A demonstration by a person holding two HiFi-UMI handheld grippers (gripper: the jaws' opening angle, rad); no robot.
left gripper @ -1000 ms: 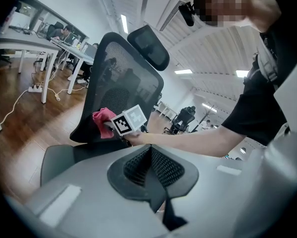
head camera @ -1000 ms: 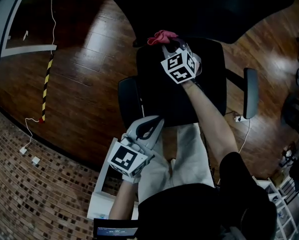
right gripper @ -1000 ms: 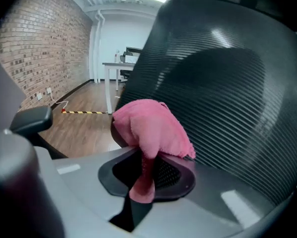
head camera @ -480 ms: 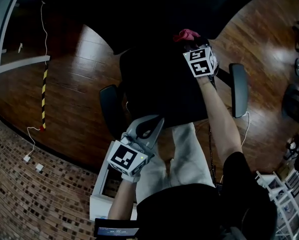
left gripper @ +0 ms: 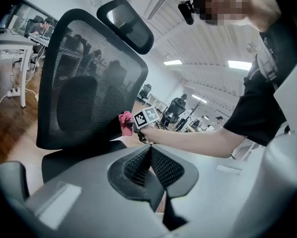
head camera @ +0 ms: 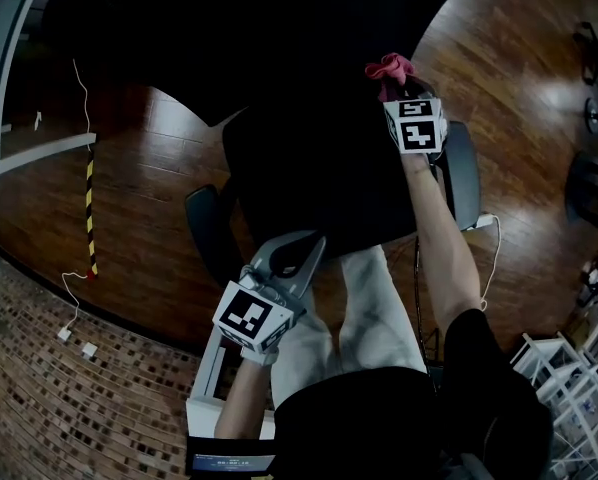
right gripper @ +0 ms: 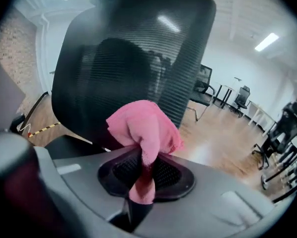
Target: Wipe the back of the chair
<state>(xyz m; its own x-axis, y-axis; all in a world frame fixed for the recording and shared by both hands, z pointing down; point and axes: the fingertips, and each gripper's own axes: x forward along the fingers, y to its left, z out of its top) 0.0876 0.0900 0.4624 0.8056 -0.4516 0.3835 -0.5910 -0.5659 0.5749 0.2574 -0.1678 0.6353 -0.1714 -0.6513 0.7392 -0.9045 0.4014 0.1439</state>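
A black mesh office chair shows its backrest [left gripper: 89, 78] and headrest [left gripper: 126, 21] in the left gripper view. The backrest [right gripper: 133, 53] fills the right gripper view. My right gripper [head camera: 394, 86] is shut on a pink cloth [head camera: 389, 68], which it holds at the backrest's lower right edge [head camera: 329, 168]. The same cloth [right gripper: 143, 128] bulges out between the jaws, right against the mesh. From the left gripper view the cloth [left gripper: 126, 123] touches the backrest's side. My left gripper [head camera: 304, 253] hangs near the person's legs, shut and holding nothing, apart from the chair.
Two armrests [head camera: 462, 173] [head camera: 204, 230] flank the seat. Yellow-black tape [head camera: 89, 208] and a white cable [head camera: 74, 288] lie on the wooden floor at left. A white rack [head camera: 559, 368] stands at lower right. Other office chairs [right gripper: 282, 128] stand further off.
My right gripper has carried the pink cloth rightward along the chair back, from its middle to its right edge. The left gripper has stayed where it was.
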